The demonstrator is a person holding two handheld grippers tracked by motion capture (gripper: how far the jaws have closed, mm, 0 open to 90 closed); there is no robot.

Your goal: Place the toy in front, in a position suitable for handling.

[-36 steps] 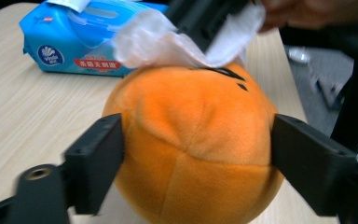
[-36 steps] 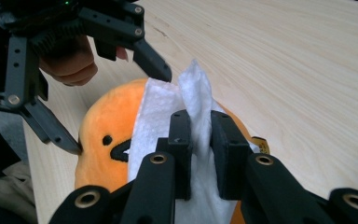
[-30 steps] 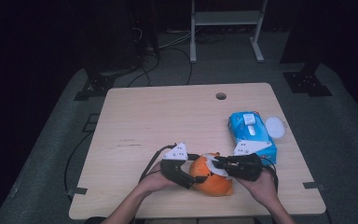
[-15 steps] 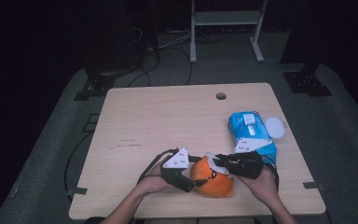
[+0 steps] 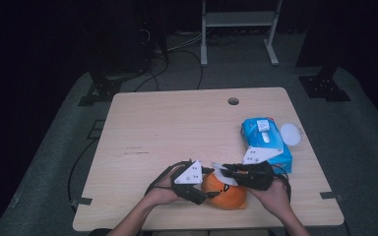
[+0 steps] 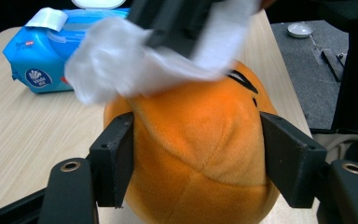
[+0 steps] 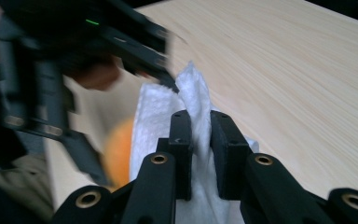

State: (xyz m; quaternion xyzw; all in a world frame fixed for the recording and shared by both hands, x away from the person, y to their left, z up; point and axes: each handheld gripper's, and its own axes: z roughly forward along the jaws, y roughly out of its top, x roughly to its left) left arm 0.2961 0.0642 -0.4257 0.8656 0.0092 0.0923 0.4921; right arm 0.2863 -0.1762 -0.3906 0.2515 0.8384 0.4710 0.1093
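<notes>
Work in hand: judging by the grips, a person is wiping an orange plush toy [image 5: 228,192] with a white wipe [image 5: 221,173], one gripper steadying, the other rubbing.
Left gripper [image 6: 196,154]: its jaws have just been closing and now stand one on each side of the toy, pads against the fur at left and right; this looks like a clamp to keep the soft ball from rolling while it is rubbed.
Right gripper [image 7: 199,140]: jaws narrow, pinching a fold of the wipe between the pads, the loose cloth spilling out beyond the tips.
Wipe against the toy: draped over the toy's top, held above it by the right gripper; that brings the free cloth down onto the fur rather than the hard jaws.
Toy's place: at the near edge of the table [image 5: 177,128], between the two hands, just beside the blue wipes pack [image 5: 266,145] on the pack's near left.
Toy's look: round, bright orange, short plush with stitched seams meeting low on its front; dark embroidered marks show near the top, partly under the wipe.
Pack: lying flat beyond and to the right of the toy, its white lid flipped open, probably the source of the wipe and kept within reach.
Round white disc [image 5: 290,133]: touching the pack's far right side; what it is I cannot tell.
</notes>
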